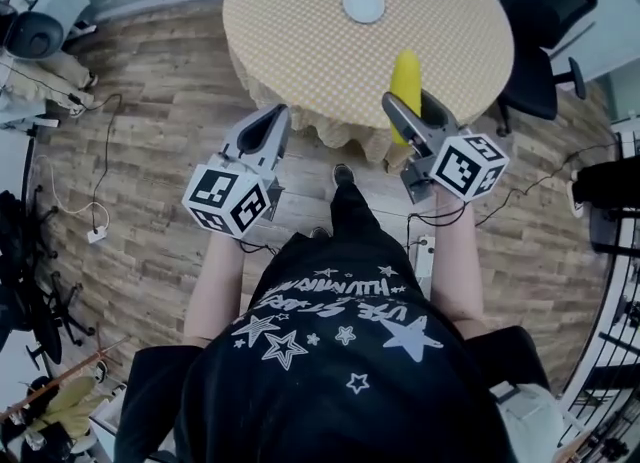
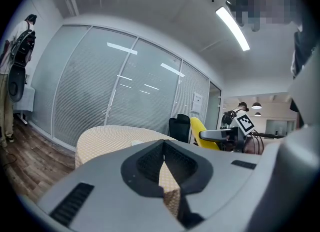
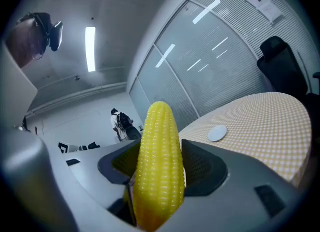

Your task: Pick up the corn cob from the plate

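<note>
Beside the right gripper's (image 1: 411, 108) corn cob (image 1: 405, 76), shirt lettering (image 1: 325, 301) is illegible.

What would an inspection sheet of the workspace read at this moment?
Surface: round table under a yellow checked cloth.
Job's things: corn cob off the plate, held in the right gripper, sticking out past its tips; white plate bare on the table.
Clutter: nothing seen.
Grippers: right gripper closed on the corn cob; left gripper jaws together, nothing between them.
Cables: power strip with its cable on the floor at left; dark cable under the right gripper.
Surroundings: wood floor, black office chairs, glass partitions with blinds.
</note>
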A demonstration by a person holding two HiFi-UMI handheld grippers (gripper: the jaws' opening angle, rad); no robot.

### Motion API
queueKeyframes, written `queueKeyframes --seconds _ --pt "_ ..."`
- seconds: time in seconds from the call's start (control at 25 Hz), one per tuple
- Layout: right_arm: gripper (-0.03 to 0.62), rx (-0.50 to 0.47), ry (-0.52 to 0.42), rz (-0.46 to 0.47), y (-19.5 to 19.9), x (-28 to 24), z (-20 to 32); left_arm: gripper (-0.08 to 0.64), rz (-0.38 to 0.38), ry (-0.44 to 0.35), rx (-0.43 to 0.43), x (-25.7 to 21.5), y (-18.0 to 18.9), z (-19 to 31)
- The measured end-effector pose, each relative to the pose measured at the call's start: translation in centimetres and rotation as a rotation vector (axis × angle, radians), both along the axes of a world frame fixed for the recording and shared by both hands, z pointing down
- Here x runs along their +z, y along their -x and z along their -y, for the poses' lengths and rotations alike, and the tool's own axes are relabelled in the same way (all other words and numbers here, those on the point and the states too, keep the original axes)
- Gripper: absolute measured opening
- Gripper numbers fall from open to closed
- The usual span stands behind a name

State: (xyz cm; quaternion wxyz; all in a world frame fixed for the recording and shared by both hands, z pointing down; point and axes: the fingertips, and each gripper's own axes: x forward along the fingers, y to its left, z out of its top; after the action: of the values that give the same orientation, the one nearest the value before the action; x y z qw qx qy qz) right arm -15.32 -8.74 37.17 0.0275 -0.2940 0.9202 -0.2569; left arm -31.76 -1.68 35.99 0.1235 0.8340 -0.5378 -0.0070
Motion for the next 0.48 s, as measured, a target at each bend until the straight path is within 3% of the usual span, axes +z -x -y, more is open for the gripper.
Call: queueKeyframes --seconds 0.48 --pt "0.262 0.005 0.029 -0.041 -0.1 0.6 -4.1 0.008 -0.009 -0.002 0.011 0.6 -0.2 -3.4"
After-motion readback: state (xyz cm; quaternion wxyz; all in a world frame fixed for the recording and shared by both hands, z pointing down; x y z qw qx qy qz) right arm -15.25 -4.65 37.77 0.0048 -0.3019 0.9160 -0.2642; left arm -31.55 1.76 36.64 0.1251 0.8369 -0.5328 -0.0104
